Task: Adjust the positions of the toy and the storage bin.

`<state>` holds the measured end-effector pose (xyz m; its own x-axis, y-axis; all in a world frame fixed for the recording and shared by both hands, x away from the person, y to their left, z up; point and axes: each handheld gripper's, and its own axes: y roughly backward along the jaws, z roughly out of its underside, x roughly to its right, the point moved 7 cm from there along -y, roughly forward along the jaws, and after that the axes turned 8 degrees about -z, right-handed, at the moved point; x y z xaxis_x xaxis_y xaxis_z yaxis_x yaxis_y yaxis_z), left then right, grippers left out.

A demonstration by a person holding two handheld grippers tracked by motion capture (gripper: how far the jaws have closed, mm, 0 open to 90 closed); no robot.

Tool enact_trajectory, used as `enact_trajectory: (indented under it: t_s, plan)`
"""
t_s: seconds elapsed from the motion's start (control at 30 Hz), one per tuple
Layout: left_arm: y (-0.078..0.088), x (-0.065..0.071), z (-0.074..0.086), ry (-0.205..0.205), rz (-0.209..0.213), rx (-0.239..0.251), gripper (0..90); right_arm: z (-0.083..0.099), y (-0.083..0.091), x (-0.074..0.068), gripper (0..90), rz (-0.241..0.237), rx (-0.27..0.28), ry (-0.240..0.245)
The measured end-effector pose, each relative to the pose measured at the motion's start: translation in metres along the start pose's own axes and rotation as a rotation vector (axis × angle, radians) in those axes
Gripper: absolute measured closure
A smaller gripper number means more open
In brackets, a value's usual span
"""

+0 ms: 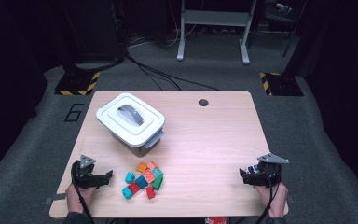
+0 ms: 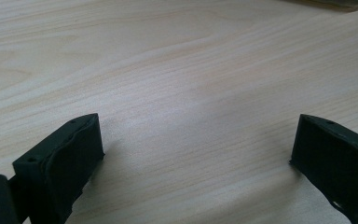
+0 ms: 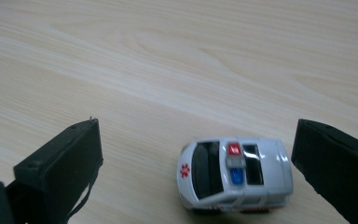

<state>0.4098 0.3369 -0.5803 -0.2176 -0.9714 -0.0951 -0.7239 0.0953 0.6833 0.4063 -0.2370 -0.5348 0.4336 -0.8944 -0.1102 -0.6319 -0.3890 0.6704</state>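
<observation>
A small white toy ambulance (image 3: 235,175) with red and blue roof lights stands on the wooden table (image 3: 168,56), between the jaws of my right gripper (image 3: 198,126). The jaws stand wide apart; the toy sits nearer the right-hand jaw and neither pad presses on it. In the high view the right gripper (image 1: 243,175) is at the table's front right, held in a hand. My left gripper (image 1: 108,177) is at the front left, its jaws open over bare wood (image 2: 196,135).
A heap of several coloured toy bricks (image 1: 144,179) lies just right of the left gripper. A white lidded box with a grey handle (image 1: 130,119) stands at the back left. A cable hole (image 1: 203,102) sits near the far edge.
</observation>
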Motion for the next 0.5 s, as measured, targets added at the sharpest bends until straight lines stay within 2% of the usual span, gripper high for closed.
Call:
enact_trajectory:
  t_s: [0.07,0.23,0.3,0.5]
  plan:
    - [0.0,0.0,0.0,0.002,-0.004,0.004,1.8,-0.007,0.0,-0.009,1.0,-0.027,0.005,0.017]
    - [0.0,0.0,0.0,0.002,-0.004,0.008,2.0,-0.023,-0.007,-0.032,0.8,-0.061,-0.005,0.059]
    - [0.0,0.0,0.0,0.002,-0.004,0.008,2.0,-0.025,-0.008,-0.034,0.8,-0.066,-0.008,0.069]
    - [0.0,0.0,0.0,0.001,-0.004,0.005,2.0,-0.034,-0.022,-0.056,0.2,-0.117,-0.036,0.111]
